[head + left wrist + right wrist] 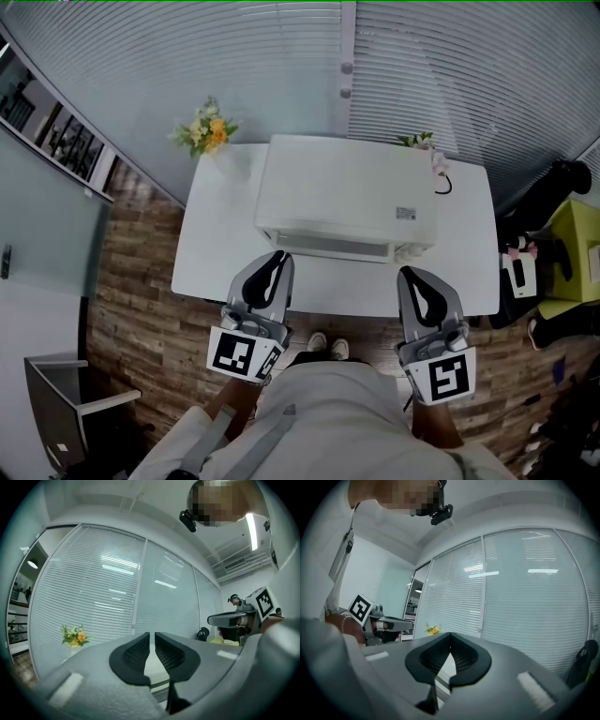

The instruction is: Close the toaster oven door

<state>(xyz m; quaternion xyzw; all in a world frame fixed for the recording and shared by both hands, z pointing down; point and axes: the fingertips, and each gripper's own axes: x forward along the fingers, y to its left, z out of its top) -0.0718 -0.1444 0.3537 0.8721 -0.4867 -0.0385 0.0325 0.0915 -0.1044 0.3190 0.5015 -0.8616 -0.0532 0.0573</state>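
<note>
Ahead of both grippers, at the middle of the white table (pixel 225 246), sits the toaster oven (pixel 347 192) — a white box with its long axis running left to right and its front facing the person. The door lies along that front edge, just beyond the jaw tips. From this steep angle it looks folded up or nearly so, though this cannot be confirmed. The left gripper (pixel 275 259) hangs off the front's left end, jaws a narrow slit apart with nothing between them. The right gripper (pixel 413 274) hangs off the right end, jaws together and empty. Both point level at the front; neither touches it, and the left seems slightly nearer. Flowers (pixel 208 129) at the far left corner and a black cable (pixel 443 184) at the right stand clear of the approach — nothing blocks it.
</note>
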